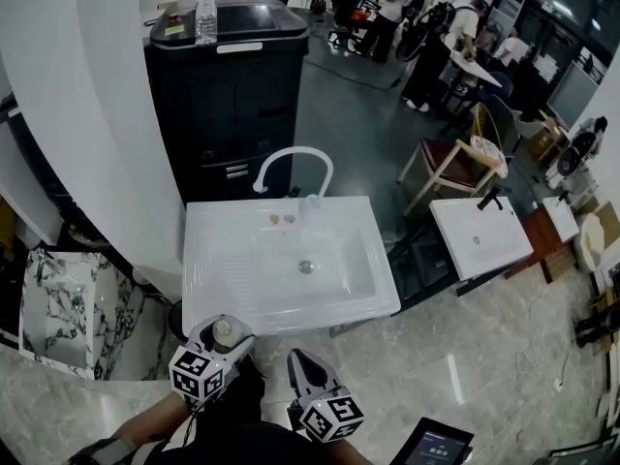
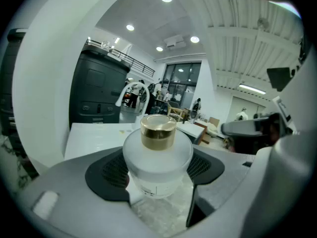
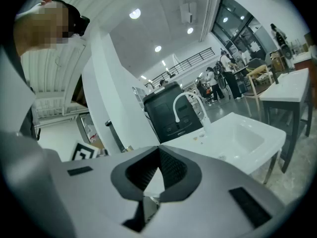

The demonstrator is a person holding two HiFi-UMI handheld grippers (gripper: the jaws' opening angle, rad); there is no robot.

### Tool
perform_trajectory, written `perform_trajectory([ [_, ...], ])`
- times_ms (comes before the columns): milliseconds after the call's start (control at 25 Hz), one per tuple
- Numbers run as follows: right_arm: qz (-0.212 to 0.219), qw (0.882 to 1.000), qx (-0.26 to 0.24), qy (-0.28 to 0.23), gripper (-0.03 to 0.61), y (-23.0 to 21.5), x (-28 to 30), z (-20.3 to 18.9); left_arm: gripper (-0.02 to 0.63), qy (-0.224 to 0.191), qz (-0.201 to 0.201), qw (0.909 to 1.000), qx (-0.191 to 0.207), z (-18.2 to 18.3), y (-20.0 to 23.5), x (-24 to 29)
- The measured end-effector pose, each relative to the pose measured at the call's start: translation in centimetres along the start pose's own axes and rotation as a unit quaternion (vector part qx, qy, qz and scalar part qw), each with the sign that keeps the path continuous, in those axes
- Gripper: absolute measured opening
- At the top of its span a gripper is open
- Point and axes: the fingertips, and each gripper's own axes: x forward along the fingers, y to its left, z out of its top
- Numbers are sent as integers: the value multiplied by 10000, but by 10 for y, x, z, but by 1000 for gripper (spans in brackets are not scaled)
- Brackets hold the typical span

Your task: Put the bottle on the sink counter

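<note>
A frosted glass bottle [image 2: 157, 155] with a gold cap [image 2: 158, 131] stands upright between the pads of my left gripper [image 2: 157, 171], which is shut on its sides. In the head view the bottle [image 1: 224, 331] and left gripper [image 1: 222, 340] hang just short of the near edge of the white sink counter [image 1: 221, 250]. The counter has a basin with a drain [image 1: 306, 266] and a white curved faucet [image 1: 291, 159] at its back. My right gripper [image 1: 302, 359] is held beside the left one, shut with nothing in it; its pads [image 3: 171, 168] meet at the tips.
A black cabinet [image 1: 232, 95] stands behind the sink with a plastic water bottle [image 1: 205, 14] on top. A marble basin [image 1: 58, 303] sits at the left, a second white sink [image 1: 480, 235] and a chair [image 1: 450, 168] at the right. People stand far back.
</note>
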Motion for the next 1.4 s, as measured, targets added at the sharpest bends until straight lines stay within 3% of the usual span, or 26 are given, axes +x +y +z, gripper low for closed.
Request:
perform_trajectory([
  [200, -87, 9998, 139, -148, -5, 33, -139, -31, 337, 157, -452, 9986, -230, -55, -161, -98],
  [360, -183, 9993, 232, -210, -5, 62, -203, -41, 337, 362, -614, 9975, -13, -74, -217, -150],
  [480, -242, 9991, 150, -307, -5, 82, -224, -42, 337, 216, -755, 9967, 178, -71, -239, -177],
  [640, -403, 9990, 165, -91, -5, 103, -226, -57, 337, 225, -1032, 9942, 193, -77, -240, -197],
  [800, -920, 9949, 175, -373, -5, 101, -225, -53, 337, 226, -1384, 9896, 311, -83, -230, -192],
  [960, -990, 9935, 363, -432, -5, 122, -209, -67, 337, 139, -1568, 9844, 784, -77, -214, -209],
  [1120, -1306, 9892, 324, -589, -5, 128, -205, -59, 337, 345, -1759, 9812, 719, -85, -196, -214],
  [1400, -1771, 9803, 311, -823, -5, 136, -208, -67, 337, 286, -2313, 9678, 950, -79, -194, -208],
])
